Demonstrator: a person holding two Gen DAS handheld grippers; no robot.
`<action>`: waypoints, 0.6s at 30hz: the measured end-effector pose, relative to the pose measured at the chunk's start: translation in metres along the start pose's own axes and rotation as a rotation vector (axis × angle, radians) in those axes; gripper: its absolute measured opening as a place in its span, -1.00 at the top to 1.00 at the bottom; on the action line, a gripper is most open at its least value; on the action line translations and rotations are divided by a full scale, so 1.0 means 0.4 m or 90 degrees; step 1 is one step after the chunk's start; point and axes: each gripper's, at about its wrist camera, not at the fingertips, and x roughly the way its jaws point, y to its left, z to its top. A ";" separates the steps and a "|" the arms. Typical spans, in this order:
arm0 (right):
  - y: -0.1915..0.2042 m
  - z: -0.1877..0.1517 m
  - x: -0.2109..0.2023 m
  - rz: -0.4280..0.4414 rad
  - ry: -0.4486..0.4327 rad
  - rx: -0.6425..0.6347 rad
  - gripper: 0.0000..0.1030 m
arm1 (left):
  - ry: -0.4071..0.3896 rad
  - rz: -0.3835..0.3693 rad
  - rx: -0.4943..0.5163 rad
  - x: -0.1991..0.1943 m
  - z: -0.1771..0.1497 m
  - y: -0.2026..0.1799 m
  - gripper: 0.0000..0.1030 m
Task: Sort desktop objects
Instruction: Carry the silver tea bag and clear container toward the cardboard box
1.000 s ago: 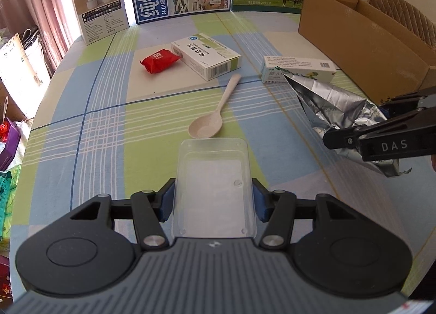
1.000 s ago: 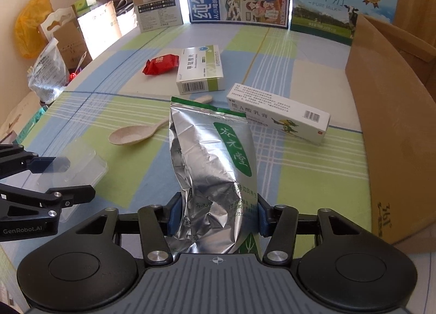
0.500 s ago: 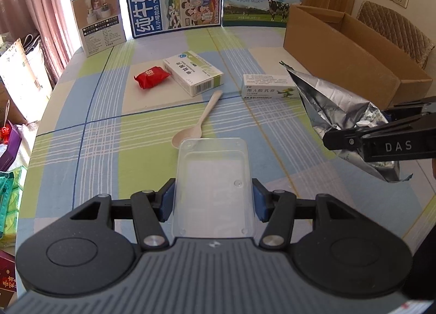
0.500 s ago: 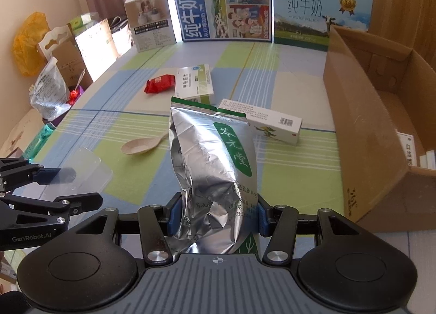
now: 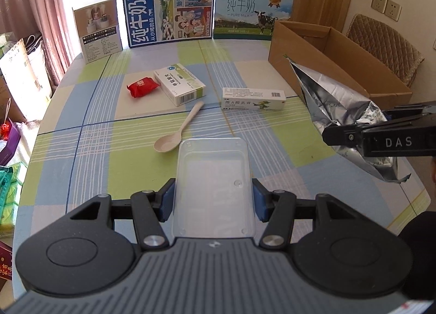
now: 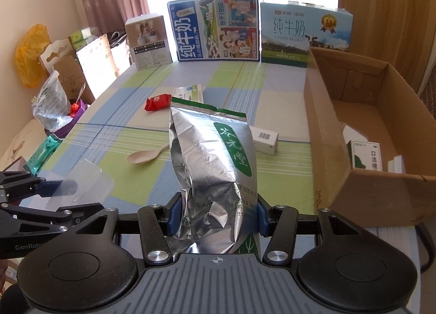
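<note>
My left gripper [image 5: 212, 202] is shut on a clear plastic tray [image 5: 214, 175], held above the checked tablecloth. My right gripper [image 6: 215, 214] is shut on a silver foil bag [image 6: 209, 150] with a green label, also lifted off the table. The foil bag [image 5: 340, 115] shows at the right of the left wrist view, and the clear tray [image 6: 81, 183] at the lower left of the right wrist view. On the table lie a beige spoon [image 5: 178, 131], a red snack packet [image 5: 143, 85], a green-and-white medicine box [image 5: 179, 87] and a long ointment box [image 5: 253, 98].
An open cardboard box [image 6: 321, 134] stands at the table's right, with a white box [image 6: 366, 154] inside. Milk cartons [image 5: 169, 11] and a small product box [image 5: 98, 30] line the far edge. Bags [image 6: 32, 55] crowd the floor at left.
Both grippers have risen and drawn back with the tray and the foil bag still held. The table objects look smaller and more of the cardboard box's inside shows.
</note>
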 end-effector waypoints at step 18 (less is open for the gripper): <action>-0.050 -0.013 -0.098 -0.017 -0.024 0.010 0.04 | -0.021 -0.017 0.017 -0.044 0.031 -0.071 0.00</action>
